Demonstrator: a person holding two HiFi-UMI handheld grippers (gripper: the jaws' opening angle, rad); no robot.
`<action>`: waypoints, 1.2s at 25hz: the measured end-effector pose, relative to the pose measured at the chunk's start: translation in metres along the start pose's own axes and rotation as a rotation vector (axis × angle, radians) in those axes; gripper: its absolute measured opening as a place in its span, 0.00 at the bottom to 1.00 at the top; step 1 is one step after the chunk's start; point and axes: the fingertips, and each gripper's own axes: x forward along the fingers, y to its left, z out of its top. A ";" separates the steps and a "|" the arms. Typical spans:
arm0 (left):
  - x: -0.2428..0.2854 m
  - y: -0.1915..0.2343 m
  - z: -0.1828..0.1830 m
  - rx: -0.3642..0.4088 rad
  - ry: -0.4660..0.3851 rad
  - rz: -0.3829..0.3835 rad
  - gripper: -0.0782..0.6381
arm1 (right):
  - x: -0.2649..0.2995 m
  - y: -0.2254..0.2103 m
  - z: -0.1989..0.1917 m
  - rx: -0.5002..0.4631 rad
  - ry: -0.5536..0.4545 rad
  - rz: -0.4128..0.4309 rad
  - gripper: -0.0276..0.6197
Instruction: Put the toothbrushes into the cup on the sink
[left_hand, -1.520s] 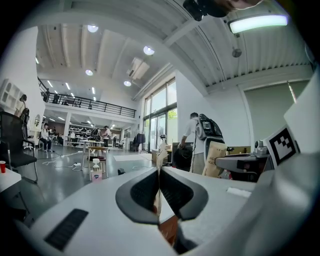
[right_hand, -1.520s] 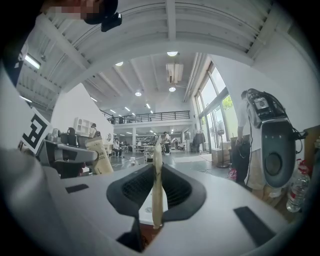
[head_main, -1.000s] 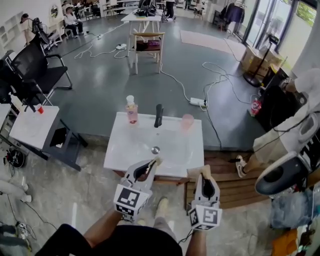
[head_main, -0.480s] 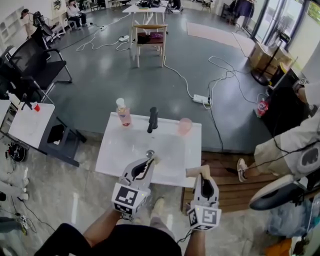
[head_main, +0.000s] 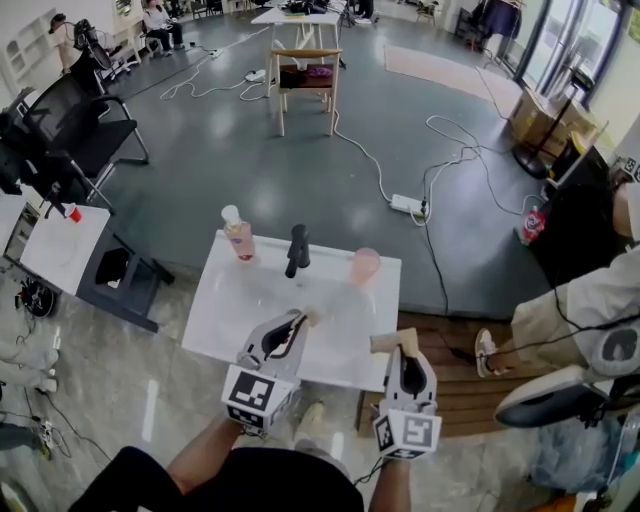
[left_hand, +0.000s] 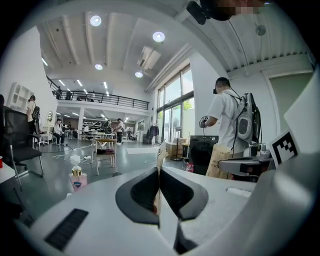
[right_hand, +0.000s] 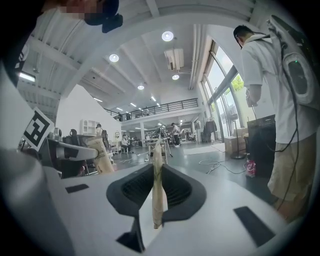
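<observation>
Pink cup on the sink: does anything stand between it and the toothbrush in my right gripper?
Nothing visible. The right gripper, shut on a toothbrush, is at the sink's near edge; only bare sink top lies before the pink cup. The faucet stands left of that path.

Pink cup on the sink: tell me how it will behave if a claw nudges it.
The pink cup looks thin and translucent, so probably light and easily tipped. It stands by the back edge of the sink, so a push might slide it off.
</observation>
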 end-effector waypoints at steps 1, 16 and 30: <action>0.004 -0.001 0.003 0.000 -0.002 0.004 0.12 | 0.004 -0.003 0.002 0.000 -0.003 0.005 0.12; 0.042 0.003 0.022 -0.002 -0.027 0.053 0.12 | 0.049 -0.032 0.024 -0.004 -0.045 0.053 0.12; 0.086 0.040 0.025 -0.007 -0.034 0.058 0.12 | 0.106 -0.037 0.034 -0.012 -0.068 0.059 0.12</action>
